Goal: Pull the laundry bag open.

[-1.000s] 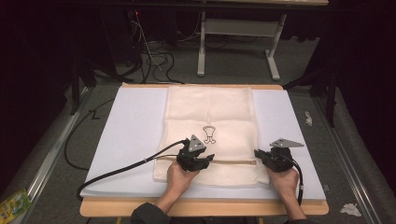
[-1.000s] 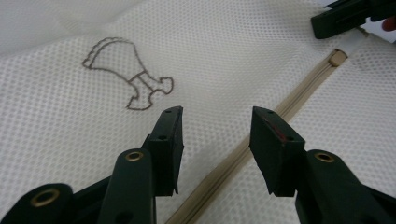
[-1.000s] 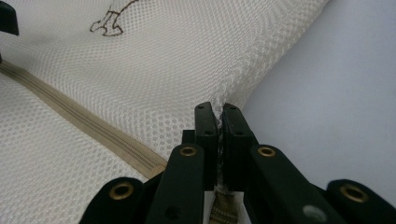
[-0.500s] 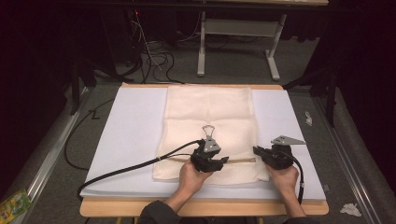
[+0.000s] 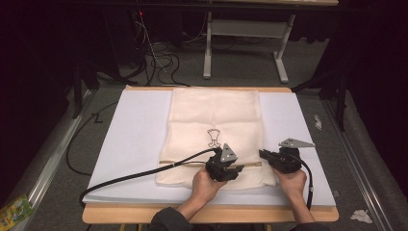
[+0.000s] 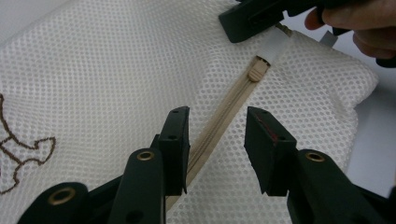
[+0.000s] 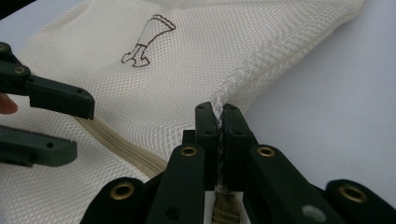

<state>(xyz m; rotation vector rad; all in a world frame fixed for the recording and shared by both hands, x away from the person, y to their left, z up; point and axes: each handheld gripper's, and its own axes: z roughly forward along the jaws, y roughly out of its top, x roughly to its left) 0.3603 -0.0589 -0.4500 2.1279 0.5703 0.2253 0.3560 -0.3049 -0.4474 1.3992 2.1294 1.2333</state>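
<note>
A cream mesh bag (image 5: 214,120) with a small brown figure printed on it lies flat on a white sheet (image 5: 134,134). A tan zipper (image 6: 224,121) runs across its near end, its slider (image 6: 258,71) close to the right end. My left gripper (image 6: 217,149) is open with its jaws on either side of the zipper line; they have just been closing, and the pads do not press on it. In the high view the left gripper (image 5: 238,172) points right at the right gripper (image 5: 263,155). My right gripper (image 7: 219,140) is shut on a pinched fold of the bag's mesh edge.
The left gripper's black cable (image 5: 144,173) trails left over the sheet and off the table's wooden front edge (image 5: 207,214). Crumpled paper (image 5: 361,215) lies on the floor at right, a green packet (image 5: 14,211) at bottom left. A desk frame (image 5: 207,48) stands behind.
My left hand has slid right along the zipper, closing the gap to the right gripper, and its jaws have narrowed. The right hand and its pinched mesh have stayed put.
</note>
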